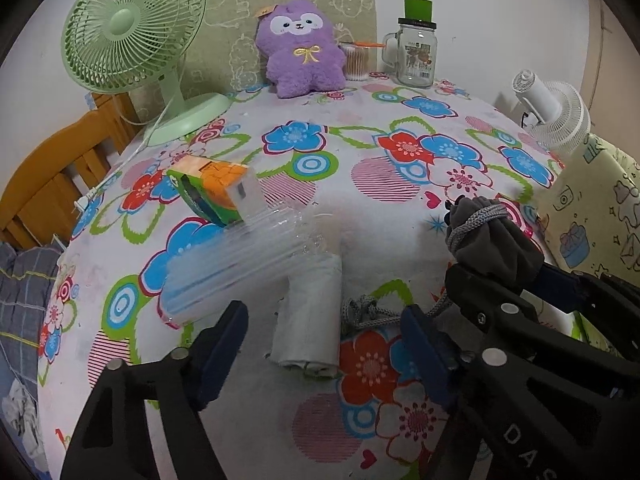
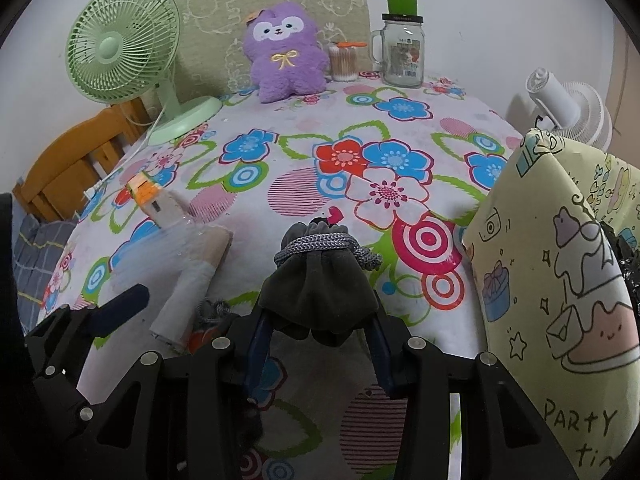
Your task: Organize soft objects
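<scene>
A rolled white cloth (image 1: 312,320) lies on the flowered tablecloth (image 1: 360,160). My left gripper (image 1: 324,312) stands open astride its near part, and the pads do not touch it. To the right, my right gripper (image 2: 320,320) is shut on a dark grey drawstring pouch (image 2: 320,292), held just above the table. The pouch (image 1: 492,236) and the right gripper (image 1: 512,276) also show in the left wrist view. A grey cord (image 1: 368,312) trails from the pouch across the table beside the roll (image 2: 188,300). A purple plush toy (image 1: 304,52) sits upright at the far edge.
A clear plastic sleeve (image 1: 240,256) with a colourful box (image 1: 212,192) lies left of the roll. A green fan (image 1: 132,40), a swab tub (image 1: 356,62) and a glass jar mug (image 1: 416,52) stand at the back. A white fan (image 1: 556,112) and yellow patterned cover (image 2: 560,280) are at the right, a wooden chair (image 1: 52,176) at the left.
</scene>
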Motion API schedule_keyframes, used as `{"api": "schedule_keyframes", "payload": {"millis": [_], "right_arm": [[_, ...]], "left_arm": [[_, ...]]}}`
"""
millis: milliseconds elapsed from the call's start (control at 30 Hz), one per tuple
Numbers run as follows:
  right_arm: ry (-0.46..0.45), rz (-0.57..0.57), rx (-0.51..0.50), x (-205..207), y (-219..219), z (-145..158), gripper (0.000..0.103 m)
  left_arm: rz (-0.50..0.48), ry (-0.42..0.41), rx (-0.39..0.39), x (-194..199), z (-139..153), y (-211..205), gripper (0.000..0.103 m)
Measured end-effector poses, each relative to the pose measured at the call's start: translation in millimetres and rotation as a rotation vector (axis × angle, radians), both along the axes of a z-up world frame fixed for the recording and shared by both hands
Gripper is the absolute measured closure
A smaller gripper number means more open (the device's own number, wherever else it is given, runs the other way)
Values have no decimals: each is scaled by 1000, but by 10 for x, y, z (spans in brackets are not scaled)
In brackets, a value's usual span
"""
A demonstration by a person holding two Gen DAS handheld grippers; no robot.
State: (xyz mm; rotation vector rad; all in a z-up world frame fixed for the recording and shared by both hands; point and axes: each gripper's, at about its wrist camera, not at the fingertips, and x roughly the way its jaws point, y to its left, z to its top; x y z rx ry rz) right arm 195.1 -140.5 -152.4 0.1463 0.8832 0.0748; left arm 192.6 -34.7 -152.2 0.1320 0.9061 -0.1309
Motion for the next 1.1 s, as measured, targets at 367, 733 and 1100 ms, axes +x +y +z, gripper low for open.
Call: {"api": "schedule_keyframes", "payload": {"millis": [367,733,1100], "right_arm": [[2,-9,3,17,-19,-7,56],[-19,-21,-8,-92,-21,59,56],[-63,-13,-17,-294,16,230,56]], "left_arm": [[-18,13,-36,27,-15,-21,80],[-26,-17,-43,-128,77,-15,82],[-33,-60,-63,-343,244,12,83]]}}
